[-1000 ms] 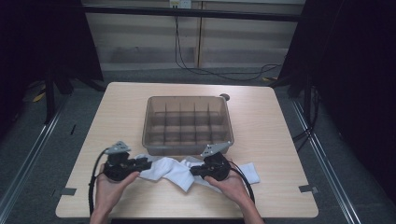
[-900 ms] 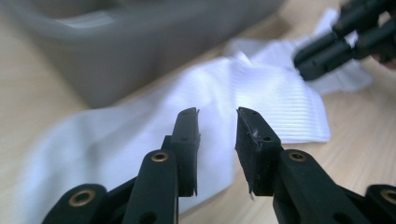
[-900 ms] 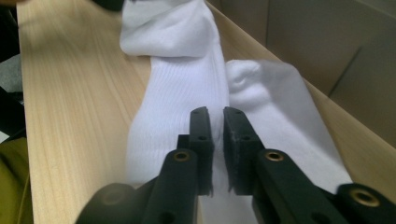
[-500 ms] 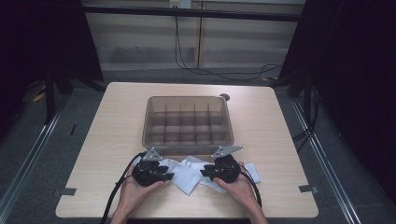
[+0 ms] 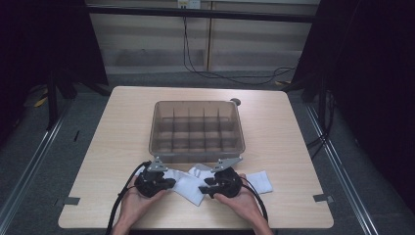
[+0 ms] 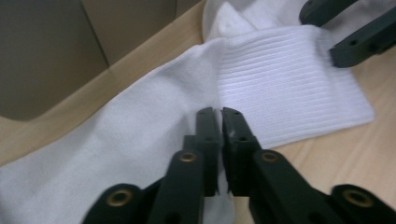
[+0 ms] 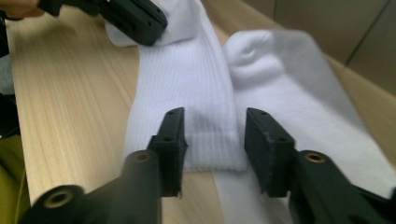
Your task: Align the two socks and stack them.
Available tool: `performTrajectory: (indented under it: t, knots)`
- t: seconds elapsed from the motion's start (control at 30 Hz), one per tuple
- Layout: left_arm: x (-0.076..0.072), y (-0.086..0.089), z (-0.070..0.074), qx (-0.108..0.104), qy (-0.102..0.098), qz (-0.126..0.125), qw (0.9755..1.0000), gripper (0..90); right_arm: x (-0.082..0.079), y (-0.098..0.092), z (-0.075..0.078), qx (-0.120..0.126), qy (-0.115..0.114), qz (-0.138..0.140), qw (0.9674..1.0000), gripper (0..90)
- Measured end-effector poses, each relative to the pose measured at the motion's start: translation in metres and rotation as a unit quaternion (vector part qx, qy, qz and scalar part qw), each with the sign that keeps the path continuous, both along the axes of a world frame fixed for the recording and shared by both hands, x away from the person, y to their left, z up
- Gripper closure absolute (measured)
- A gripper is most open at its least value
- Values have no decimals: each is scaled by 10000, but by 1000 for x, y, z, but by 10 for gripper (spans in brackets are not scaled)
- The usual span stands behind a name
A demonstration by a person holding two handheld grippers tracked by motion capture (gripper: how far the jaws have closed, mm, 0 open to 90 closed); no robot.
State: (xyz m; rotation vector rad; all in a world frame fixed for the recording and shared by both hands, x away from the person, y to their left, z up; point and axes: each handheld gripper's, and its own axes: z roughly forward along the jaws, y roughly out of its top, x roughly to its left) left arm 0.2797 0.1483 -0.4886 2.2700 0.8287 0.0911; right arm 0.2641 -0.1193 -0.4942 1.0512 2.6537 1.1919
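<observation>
Presently recorded, lower centre of the high view: two white socks [image 5: 193,182] lying crumpled on the wooden table [image 5: 107,142], just below the near wall of a translucent divided bin [image 5: 196,128], its compartments bare as far as can be seen. Change noted against the frames of a second ago: the left gripper [image 5: 164,182] stood out toward the lower left, beside the fabric's edge; it has since drawn inward and now sits on the cloth, while the right gripper [image 5: 208,186] has shifted only slightly. Left gripper view: jaws pressed together, apparently pinching a fold of the smooth foot section of one sock [image 6: 140,140], with the ribbed cuff [image 6: 285,88] beyond at upper right and the other gripper's jaws entering at the top right corner. Right gripper view: jaws spread, straddling the ribbed cuff end [image 7: 205,140] of the sock, not yet closed on it; a second sock [image 7: 289,93] lies just beside, at right. Assessment: one end appears secured, the opposite end lined up for a grasp; the pair seems poised for stretching or folding the sock. Bin contents: none visible.
</observation>
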Motion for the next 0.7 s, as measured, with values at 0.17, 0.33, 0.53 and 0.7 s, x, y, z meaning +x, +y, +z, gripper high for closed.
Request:
performTrajectory:
  t: [0.17, 0.33, 0.53, 0.7]
  knots:
    - [-6, 11, 11, -520, 142, -105, 9985, 893, 0, -1, 1, 72, 19, 15, 10000, 830]
    - [-7, 25, 34, -871, 0, -6, 9962, 892, -1, -7, 10, 241, -95, 61, 9996, 869]
    - [11, 29, 26, -224, -56, 525, 9984, 786, 5, -19, 17, 367, -207, -263, 9988, 867]
    - [4, 20, 21, -389, -100, 296, 9988, 722, 9, -21, 6, 222, -75, -396, 9989, 813]
